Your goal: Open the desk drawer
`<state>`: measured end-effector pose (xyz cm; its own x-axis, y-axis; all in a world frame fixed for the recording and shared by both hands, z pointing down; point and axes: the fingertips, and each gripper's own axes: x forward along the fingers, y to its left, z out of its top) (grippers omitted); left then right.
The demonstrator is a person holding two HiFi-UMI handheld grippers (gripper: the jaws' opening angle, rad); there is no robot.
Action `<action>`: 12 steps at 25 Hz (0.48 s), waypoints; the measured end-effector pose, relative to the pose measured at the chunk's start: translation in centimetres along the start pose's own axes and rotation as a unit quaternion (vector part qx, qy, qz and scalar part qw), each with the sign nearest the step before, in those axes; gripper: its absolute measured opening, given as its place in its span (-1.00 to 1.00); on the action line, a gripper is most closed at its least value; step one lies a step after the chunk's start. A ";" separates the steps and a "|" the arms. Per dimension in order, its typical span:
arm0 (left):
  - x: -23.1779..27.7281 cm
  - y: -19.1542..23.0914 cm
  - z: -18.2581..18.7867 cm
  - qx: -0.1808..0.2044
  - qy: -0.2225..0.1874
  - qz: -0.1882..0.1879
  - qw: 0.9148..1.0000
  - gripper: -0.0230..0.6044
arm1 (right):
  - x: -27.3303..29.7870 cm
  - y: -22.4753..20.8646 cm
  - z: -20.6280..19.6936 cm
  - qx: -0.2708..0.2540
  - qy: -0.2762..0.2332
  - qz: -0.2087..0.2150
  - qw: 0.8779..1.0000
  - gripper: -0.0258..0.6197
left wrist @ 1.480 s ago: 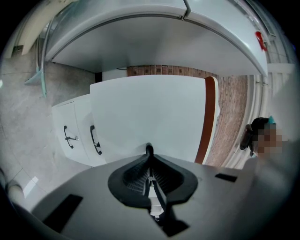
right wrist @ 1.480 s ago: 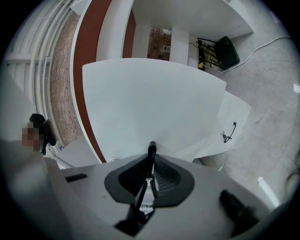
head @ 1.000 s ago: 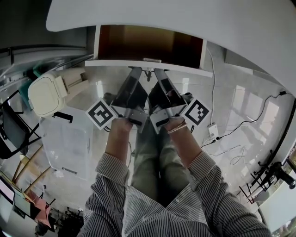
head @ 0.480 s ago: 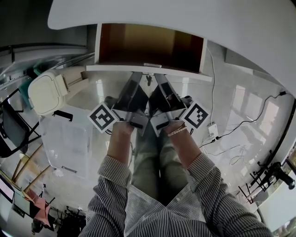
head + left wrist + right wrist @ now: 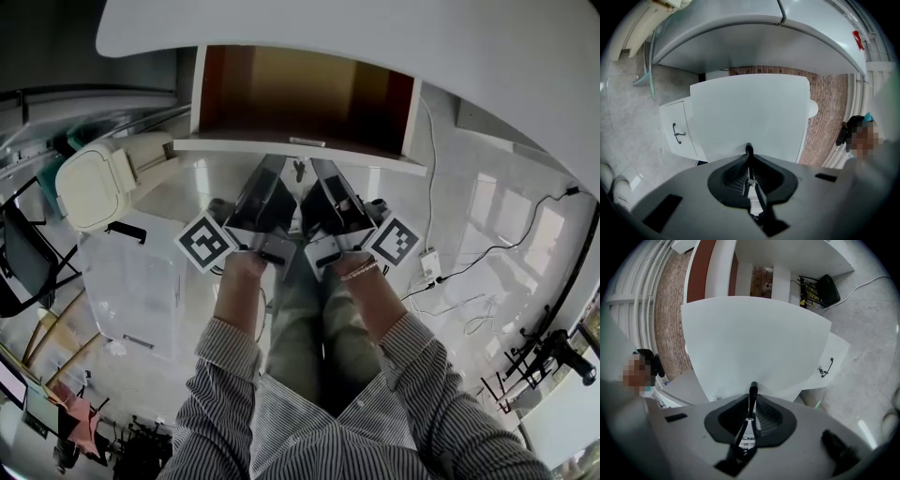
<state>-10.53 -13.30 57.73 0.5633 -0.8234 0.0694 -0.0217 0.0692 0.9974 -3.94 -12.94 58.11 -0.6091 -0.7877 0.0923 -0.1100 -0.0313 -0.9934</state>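
Note:
Under the white desk top (image 5: 394, 33) the drawer (image 5: 300, 89) stands pulled out, its brown inside showing behind a white front panel (image 5: 234, 142). A small key (image 5: 298, 171) hangs from the panel's middle. My left gripper (image 5: 274, 161) and right gripper (image 5: 317, 164) point level at the panel, one on each side of the key, tips tucked under its edge. The panel (image 5: 750, 112) fills the left gripper view, where the left gripper (image 5: 749, 149) has its jaws closed against it. In the right gripper view the right gripper (image 5: 753, 389) meets the panel (image 5: 754, 338) the same way.
A beige lidded bin (image 5: 89, 187) and a clear plastic box (image 5: 131, 291) stand on the floor at the left. A power strip with cables (image 5: 431, 267) lies at the right. A low white cabinet with a dark handle (image 5: 677, 133) sits under the desk.
The drawer front has slid out toward me, baring more of the brown inside. Both grippers have drawn back with it, side by side.

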 end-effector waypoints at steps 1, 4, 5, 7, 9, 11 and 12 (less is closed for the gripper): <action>0.0 0.1 0.0 -0.003 -0.002 0.000 1.000 -0.81 | -0.1 -0.1 0.0 -0.003 0.002 -0.002 1.000 -0.79; -0.1 0.5 -0.1 -0.016 -0.011 -0.002 1.000 -0.81 | -0.1 -0.4 -0.1 -0.006 0.007 -0.009 1.000 -0.79; -0.2 0.7 -0.1 -0.016 -0.015 0.000 1.000 -0.81 | -0.1 -0.5 -0.2 -0.003 0.008 -0.010 1.000 -0.77; -0.4 1.1 -0.1 -0.011 -0.023 0.006 1.000 -0.81 | -0.2 -0.9 -0.5 0.005 0.009 -0.014 1.000 -0.74; -0.7 1.4 -0.1 -0.010 -0.031 0.012 0.999 -0.81 | -0.3 -1.2 -0.7 0.010 0.007 -0.021 1.000 -0.73; -0.8 1.8 -0.1 -0.012 -0.035 0.018 0.999 -0.81 | -0.4 -1.7 -0.9 0.014 0.005 -0.030 0.999 -0.72; -0.8 2.0 -0.1 -0.012 -0.036 0.023 0.999 -0.81 | -0.5 -2.0 -1.0 0.014 0.006 -0.036 0.999 -0.72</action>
<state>-10.92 -12.42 59.69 0.5017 -0.8572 0.1167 -0.0251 0.1204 0.9924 -4.21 -11.86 60.11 -0.6094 -0.7757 0.1640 -0.1313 -0.1053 -0.9857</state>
